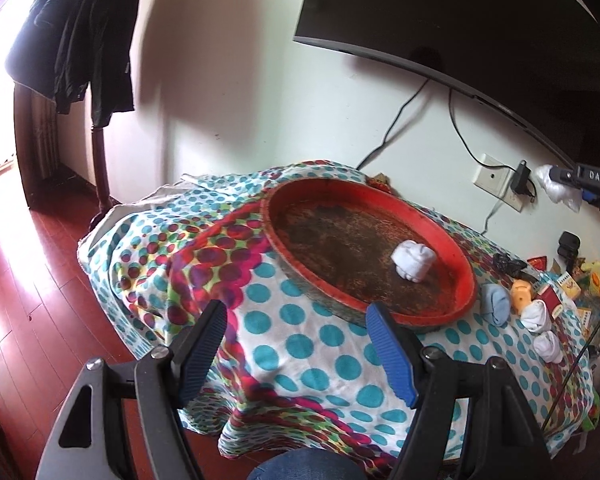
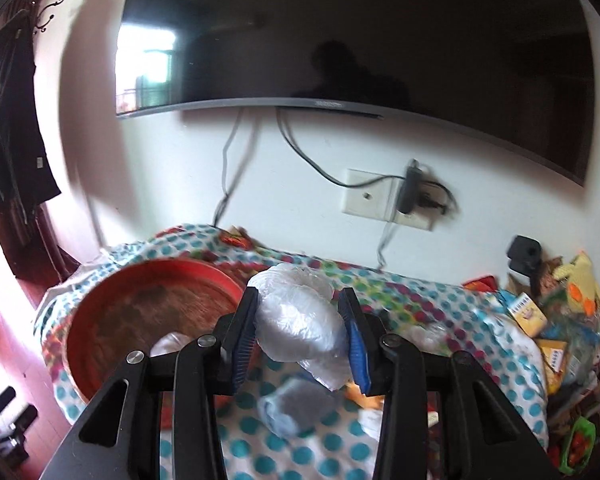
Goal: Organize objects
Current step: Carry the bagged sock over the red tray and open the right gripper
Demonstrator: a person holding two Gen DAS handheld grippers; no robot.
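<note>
- Left claw [image 1: 300, 320] was wide open with nothing between its pads, hovering at the tabletop's [image 1: 308, 364] near edge.
- Red tray [image 1: 428, 216] sat at 12 o'clock of it, one white sock roll [image 1: 413, 260] inside.
- Blue sock roll [image 1: 496, 303] and two white rolls lay outside the tray's 3 o'clock rim.
- Right claw [image 2: 300, 336] was clamped on a crumpled plastic bag [image 2: 300, 316], lifted above the tabletop.
</note>
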